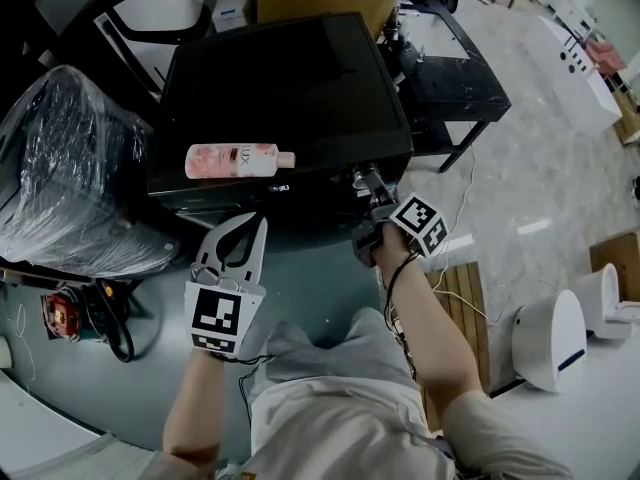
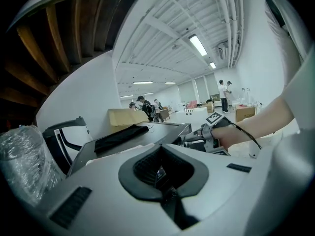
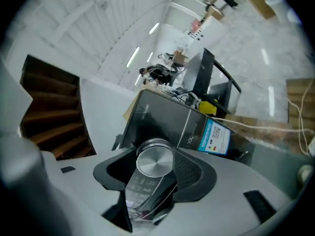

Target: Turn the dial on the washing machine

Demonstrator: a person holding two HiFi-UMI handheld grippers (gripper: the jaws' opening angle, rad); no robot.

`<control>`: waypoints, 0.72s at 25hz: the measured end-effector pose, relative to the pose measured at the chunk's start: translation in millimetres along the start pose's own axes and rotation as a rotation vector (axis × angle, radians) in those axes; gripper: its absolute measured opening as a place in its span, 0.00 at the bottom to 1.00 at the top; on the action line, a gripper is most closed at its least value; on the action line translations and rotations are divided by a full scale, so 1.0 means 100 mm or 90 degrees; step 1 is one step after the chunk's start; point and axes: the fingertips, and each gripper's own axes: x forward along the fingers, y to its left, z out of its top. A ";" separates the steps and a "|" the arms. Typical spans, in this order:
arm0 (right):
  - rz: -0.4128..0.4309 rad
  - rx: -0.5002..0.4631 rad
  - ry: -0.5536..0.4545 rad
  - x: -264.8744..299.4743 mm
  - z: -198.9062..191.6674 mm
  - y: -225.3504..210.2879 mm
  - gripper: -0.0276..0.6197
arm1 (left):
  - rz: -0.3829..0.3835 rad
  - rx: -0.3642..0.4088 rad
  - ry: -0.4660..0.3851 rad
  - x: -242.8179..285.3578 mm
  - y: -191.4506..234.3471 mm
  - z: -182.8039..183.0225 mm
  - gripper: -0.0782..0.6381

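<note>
The dial (image 3: 155,161), a round silver knob on the dark control panel of the washing machine (image 1: 290,88), is seen between the fingers (image 3: 189,168) of the right gripper (image 1: 370,186). These fingers are spread wide around it. The right pad is set just beside the rim and a gap is left on the other side, so no pinch is seen. The left gripper (image 1: 255,230) is held before the machine's front, well apart from the dial, with its fingers parted and nothing between them. A pink bottle (image 1: 240,160) marked "LUX" is laid on its side on the machine's top. A blue-and-white sticker (image 3: 216,137) is fixed to the front panel. Its print, like the pale lettering beside it, is too small to be read.
</note>
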 end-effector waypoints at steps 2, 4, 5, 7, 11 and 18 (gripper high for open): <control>0.005 0.069 -0.002 0.00 -0.01 -0.02 0.43 | -0.007 -0.005 0.001 0.00 -0.01 0.03 0.13; 0.010 0.125 -0.003 0.00 -0.02 -0.04 0.43 | -0.012 -0.005 0.000 -0.01 -0.01 0.06 0.13; 0.015 0.165 -0.005 0.01 -0.03 -0.06 0.42 | -0.013 -0.007 -0.001 -0.01 -0.01 0.07 0.13; 0.023 0.274 -0.016 0.02 -0.03 -0.13 0.42 | -0.015 -0.014 -0.002 -0.01 -0.01 0.07 0.13; 0.040 0.439 -0.043 0.06 -0.04 -0.23 0.43 | -0.019 -0.024 0.008 0.00 -0.03 0.04 0.13; 0.019 0.352 -0.006 -0.05 -0.05 -0.19 0.43 | -0.023 -0.022 0.020 -0.12 0.00 0.16 0.13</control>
